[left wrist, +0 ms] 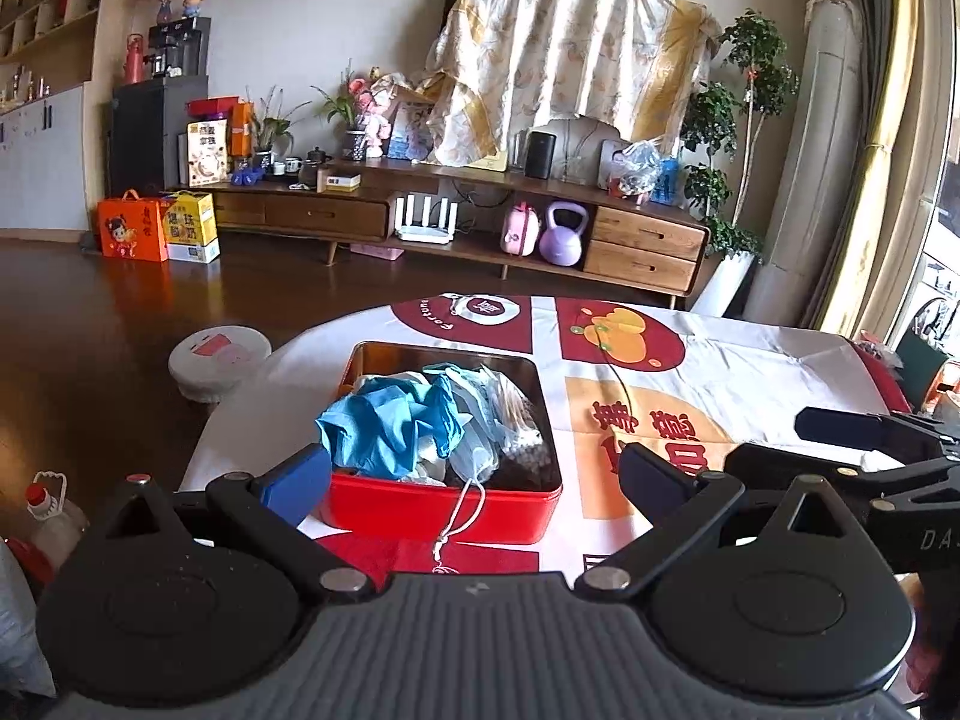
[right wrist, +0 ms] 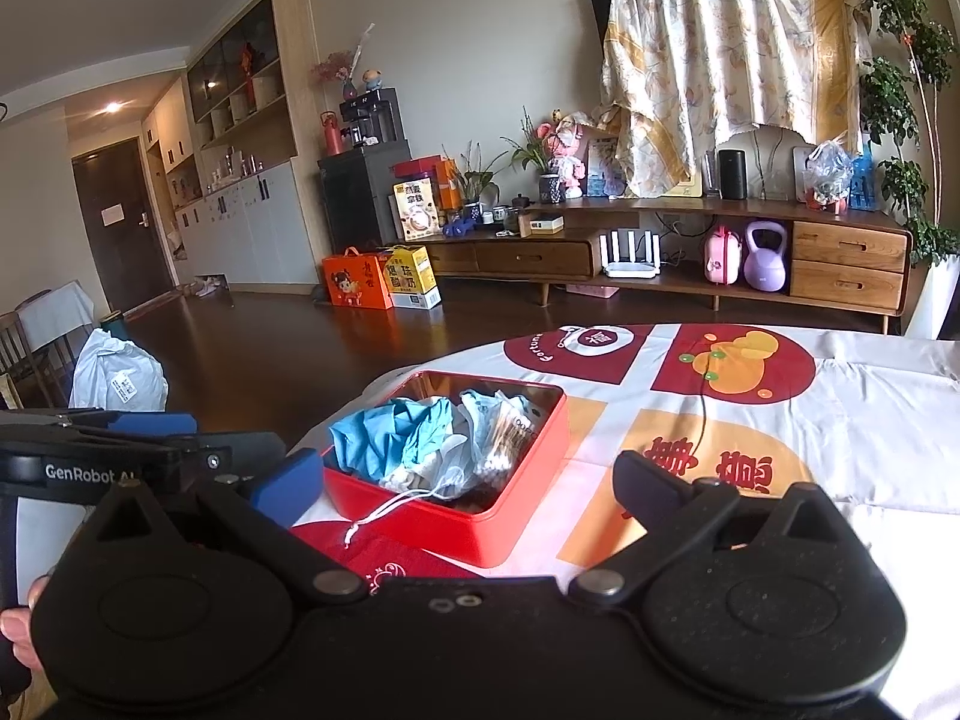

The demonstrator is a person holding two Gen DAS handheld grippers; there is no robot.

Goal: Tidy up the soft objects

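Tabletop (right wrist: pixel 840 396): patterned cloth, red tin (right wrist: pixel 510 516) of soft items.
Room: wooden cabinet (right wrist: pixel 660 252), dark floor (right wrist: pixel 270 348).
Tongs: left tongs (left wrist: pixel 474 474) and right tongs (right wrist: pixel 468 480) both released, empty.

Two handheld grippers side by side, both pointing forward and level. The left gripper (left wrist: pixel 474 474) has its fingers spread wide with nothing between them. The right gripper (right wrist: pixel 468 480) is spread just as wide and holds nothing. A hand (right wrist: pixel 15 630) shows at the lower left edge of the right wrist view.
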